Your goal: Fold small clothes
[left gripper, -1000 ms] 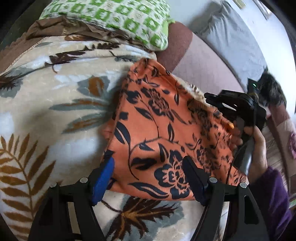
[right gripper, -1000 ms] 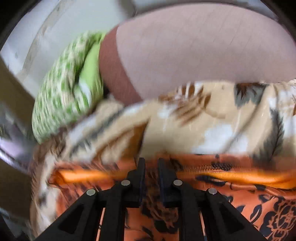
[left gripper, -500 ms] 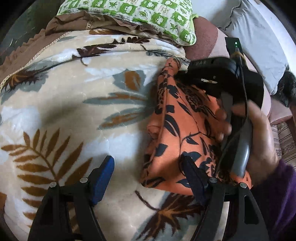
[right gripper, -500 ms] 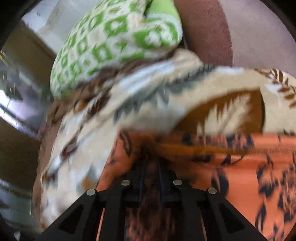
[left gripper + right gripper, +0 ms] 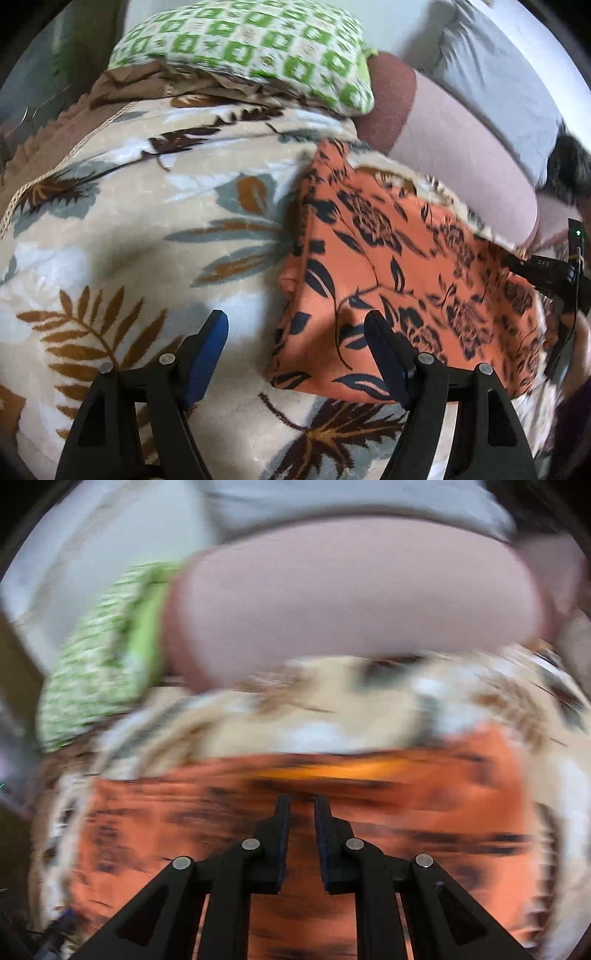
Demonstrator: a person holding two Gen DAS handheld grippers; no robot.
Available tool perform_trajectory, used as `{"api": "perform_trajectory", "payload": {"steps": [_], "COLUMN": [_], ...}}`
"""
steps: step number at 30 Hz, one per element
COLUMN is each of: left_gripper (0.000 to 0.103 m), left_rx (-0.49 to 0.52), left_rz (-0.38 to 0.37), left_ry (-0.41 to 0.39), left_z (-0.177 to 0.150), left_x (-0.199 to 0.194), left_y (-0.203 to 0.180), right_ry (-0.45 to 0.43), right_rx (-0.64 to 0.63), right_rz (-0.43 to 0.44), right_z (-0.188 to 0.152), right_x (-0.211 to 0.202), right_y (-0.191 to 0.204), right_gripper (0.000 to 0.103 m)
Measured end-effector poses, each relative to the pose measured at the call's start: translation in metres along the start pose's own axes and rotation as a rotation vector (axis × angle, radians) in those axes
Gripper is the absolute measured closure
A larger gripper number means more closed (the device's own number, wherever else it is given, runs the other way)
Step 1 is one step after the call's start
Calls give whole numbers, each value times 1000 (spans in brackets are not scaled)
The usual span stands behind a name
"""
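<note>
While the left tool point(image 5: 295, 347) gapes, orange garment point(image 5: 399, 273) lies beneath.

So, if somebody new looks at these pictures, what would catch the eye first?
First the orange cloth with black flowers, lying folded on the beige leaf-print blanket, right of centre. Next the green-and-white checked pillow at the blanket's far end. The left gripper hangs wide open over the cloth's near left edge.
</note>
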State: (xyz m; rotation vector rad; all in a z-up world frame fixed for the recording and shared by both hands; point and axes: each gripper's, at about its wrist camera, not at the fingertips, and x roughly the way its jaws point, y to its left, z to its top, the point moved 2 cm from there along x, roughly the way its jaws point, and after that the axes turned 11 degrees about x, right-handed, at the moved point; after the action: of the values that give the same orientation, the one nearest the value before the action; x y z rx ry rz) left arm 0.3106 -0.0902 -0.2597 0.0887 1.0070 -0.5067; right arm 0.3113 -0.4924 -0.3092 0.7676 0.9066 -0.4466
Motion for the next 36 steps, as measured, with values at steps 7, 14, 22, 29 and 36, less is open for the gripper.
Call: {"api": "perform_trajectory", "payload": {"steps": [7, 14, 22, 29, 36], "left_gripper": [26, 26, 25, 25, 23], "left_rx": [-4, -23, 67, 24, 144], "left_rz": [43, 47, 117, 79, 61], "left_ry": [66, 8, 139, 1, -89], "left_z": [-2, 3, -6, 8, 5], "left_x": [18, -2, 20, -30, -63], "left_y": [2, 0, -21, -35, -77], "right_ry": [-18, -51, 85, 33, -1], "right_rx": [161, 89, 178, 301, 576], "right_rz": [-29, 126, 197, 431, 591], "right_z": [25, -10, -89, -122, -181], "right_x": [41, -28, -21, -95, -119], "right_y": [-62, -42, -78, -99, -132], "right_gripper": [87, 87, 86, 78, 9]}}
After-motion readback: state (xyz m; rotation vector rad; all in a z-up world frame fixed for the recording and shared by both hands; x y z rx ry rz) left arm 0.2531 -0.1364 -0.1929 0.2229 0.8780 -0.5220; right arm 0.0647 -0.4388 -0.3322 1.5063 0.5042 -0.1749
